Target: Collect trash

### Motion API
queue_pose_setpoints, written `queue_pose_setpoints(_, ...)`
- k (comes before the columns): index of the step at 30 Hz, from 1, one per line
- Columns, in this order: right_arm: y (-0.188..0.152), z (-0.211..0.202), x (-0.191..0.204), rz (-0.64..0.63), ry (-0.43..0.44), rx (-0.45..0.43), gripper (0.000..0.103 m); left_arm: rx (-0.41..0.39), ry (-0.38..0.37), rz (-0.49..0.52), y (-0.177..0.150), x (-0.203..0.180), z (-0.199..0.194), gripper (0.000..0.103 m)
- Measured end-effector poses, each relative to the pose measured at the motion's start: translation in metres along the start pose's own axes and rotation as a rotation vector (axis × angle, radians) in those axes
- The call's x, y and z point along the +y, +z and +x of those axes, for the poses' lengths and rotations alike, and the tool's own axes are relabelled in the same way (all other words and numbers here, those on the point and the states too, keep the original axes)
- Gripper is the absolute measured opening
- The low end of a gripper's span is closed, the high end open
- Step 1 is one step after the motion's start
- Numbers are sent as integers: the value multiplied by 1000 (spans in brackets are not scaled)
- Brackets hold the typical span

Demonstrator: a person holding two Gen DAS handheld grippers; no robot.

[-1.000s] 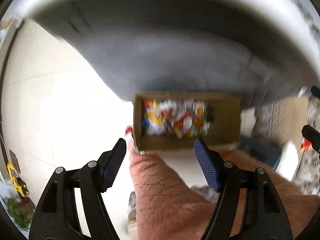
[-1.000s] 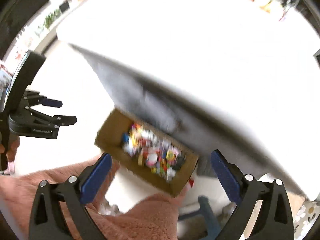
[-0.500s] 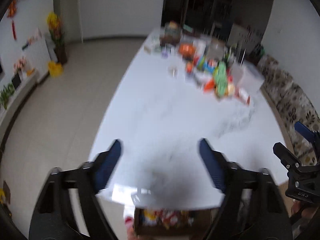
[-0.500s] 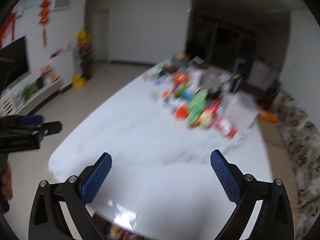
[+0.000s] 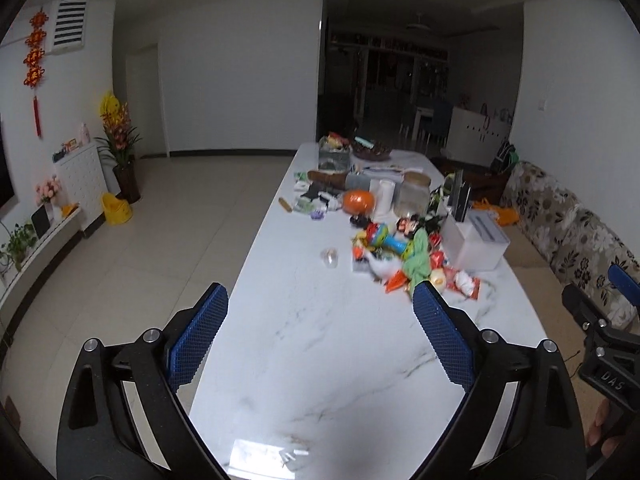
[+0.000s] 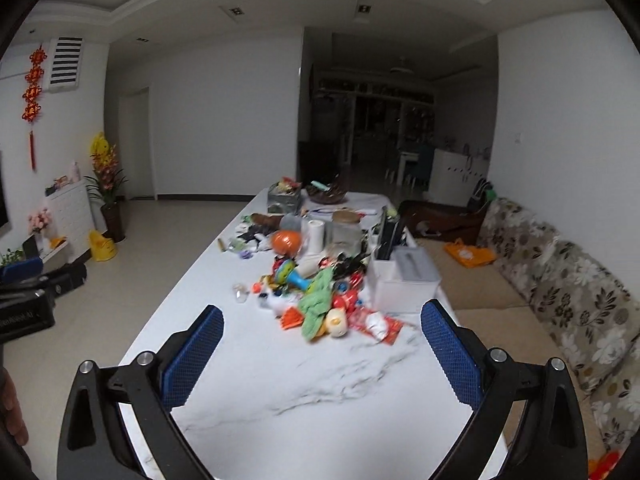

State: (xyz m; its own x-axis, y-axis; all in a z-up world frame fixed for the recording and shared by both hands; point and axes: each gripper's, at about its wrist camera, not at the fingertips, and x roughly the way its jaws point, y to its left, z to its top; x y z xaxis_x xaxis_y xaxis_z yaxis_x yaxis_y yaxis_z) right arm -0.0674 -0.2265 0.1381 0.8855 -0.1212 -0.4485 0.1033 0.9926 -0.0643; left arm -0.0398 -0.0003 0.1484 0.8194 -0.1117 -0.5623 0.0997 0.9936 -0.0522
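Observation:
A long white marble table [image 5: 320, 352] [image 6: 312, 384] carries a heap of colourful wrappers and trash [image 5: 404, 256] [image 6: 324, 296] around its middle. A red wrapper [image 5: 466, 282] [image 6: 376, 324] lies at the heap's near edge, and a small clear piece [image 5: 330, 258] [image 6: 240, 292] lies apart to the left. My left gripper [image 5: 320, 344] is open and empty over the table's near end. My right gripper [image 6: 322, 356] is open and empty, also short of the heap. The right gripper shows at the right edge of the left wrist view [image 5: 612, 344].
A white box [image 5: 474, 240] [image 6: 404, 280] stands right of the heap, with an orange ball [image 5: 359, 201] [image 6: 286, 241], jars and a paper roll behind it. A floral sofa [image 6: 560, 280] runs along the right. Tiled floor [image 5: 140, 220] lies left.
Both grippers have swung up from looking down at a cardboard box of trash under the table to looking level along the tabletop. Both stayed open and empty.

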Motion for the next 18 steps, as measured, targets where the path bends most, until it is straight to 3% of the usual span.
queue_pose_setpoints(18, 16, -8, 2, 20, 0, -38, 98, -40, 27, 17, 11, -5, -11, 91)
